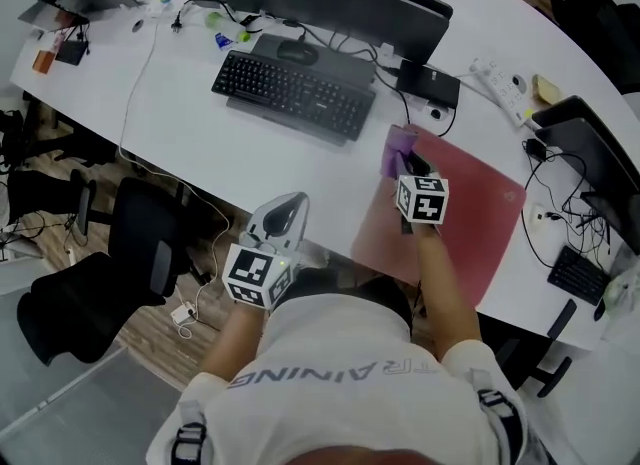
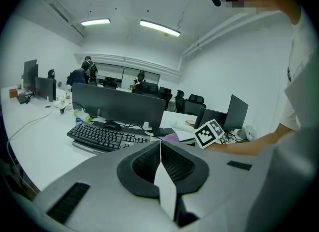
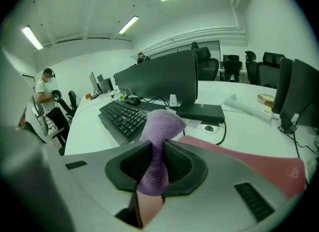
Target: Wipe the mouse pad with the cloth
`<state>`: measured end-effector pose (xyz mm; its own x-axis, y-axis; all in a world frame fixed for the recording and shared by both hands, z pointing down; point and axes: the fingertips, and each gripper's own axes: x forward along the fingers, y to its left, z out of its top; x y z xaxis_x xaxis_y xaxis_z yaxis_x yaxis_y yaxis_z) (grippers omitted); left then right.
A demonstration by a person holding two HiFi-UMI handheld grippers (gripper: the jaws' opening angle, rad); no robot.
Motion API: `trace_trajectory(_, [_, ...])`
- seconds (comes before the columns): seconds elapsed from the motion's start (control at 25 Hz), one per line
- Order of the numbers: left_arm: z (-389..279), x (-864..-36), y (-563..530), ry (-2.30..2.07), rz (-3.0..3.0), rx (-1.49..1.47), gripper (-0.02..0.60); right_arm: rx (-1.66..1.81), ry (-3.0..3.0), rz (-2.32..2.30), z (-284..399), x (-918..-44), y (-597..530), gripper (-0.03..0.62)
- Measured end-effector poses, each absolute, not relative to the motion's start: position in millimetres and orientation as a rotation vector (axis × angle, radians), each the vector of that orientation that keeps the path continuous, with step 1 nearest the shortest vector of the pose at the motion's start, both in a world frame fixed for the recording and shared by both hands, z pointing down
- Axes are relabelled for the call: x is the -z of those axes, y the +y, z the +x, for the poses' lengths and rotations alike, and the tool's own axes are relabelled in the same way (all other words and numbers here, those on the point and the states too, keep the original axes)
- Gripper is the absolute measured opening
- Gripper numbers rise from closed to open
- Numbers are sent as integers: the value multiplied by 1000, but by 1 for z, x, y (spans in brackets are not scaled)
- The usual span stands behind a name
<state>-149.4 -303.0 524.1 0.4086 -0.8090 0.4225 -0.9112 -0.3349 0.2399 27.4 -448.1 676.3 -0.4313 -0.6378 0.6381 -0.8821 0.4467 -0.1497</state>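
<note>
Purple cloth (image 3: 162,121) clamped in right tool (image 3: 158,148); shirt (image 1: 340,393) reads "RAINING".

Left gripper (image 2: 160,146) closed, right gripper (image 3: 157,148) clamped.

Person in white short-sleeve tee (image 1: 350,373), grey lettering across it, dark straps (image 1: 188,443) w/ buckles at both shoulders. Left gripper (image 2: 160,146) & right gripper (image 3: 157,151): smooth grey shells, black ribbed pads (image 2: 145,165), narrow black slots (image 2: 70,201) on top. Each carries a white cube (image 1: 255,275) w/ black square markers.
</note>
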Motion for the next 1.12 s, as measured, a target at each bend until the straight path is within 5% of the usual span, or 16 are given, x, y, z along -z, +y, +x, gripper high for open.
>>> trace_trajectory(0.48, [-109, -527, -308, -1501, 2188, -358, 32, -743, -2031, 1210, 70, -733, -469, 94])
trace_trajectory(1.12, [22, -520, -333, -1333, 2310, -377, 32, -798, -1905, 1347, 244, -739, -444, 94])
